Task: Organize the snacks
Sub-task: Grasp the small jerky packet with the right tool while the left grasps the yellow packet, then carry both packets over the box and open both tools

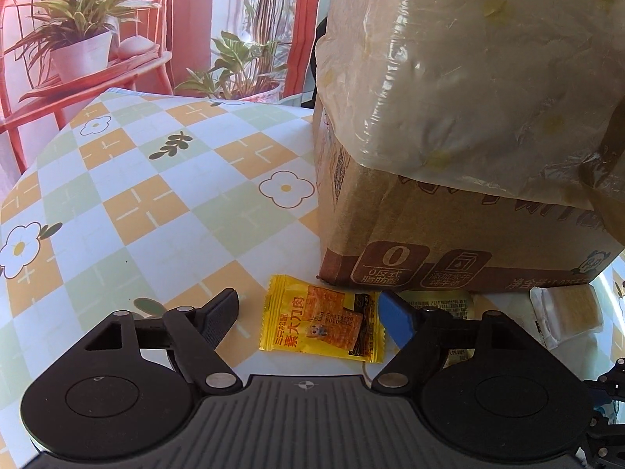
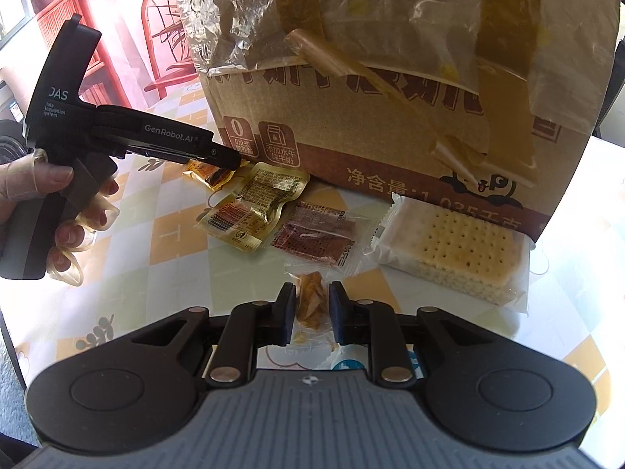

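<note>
One brown cardboard box [image 2: 351,125], five small wrapped snack packets [image 2: 254,211], one clear-wrapped cracker stack [image 2: 453,246].

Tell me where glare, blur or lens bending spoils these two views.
Left wrist view: fisheye bends the table edge, sun washes out the window, and film on the box shines. Right wrist view: bright glare whitens the table beside the crackers, box film glints, and the frame edges bow. Both sets of tongs stay fairly sharp.

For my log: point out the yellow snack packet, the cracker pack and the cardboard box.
yellow snack packet [image 1: 322,322], left wrist view, printed front.
cracker pack [image 2: 453,246], right wrist view, top cracker.
cardboard box [image 2: 351,117], right wrist view, front wall.
</note>
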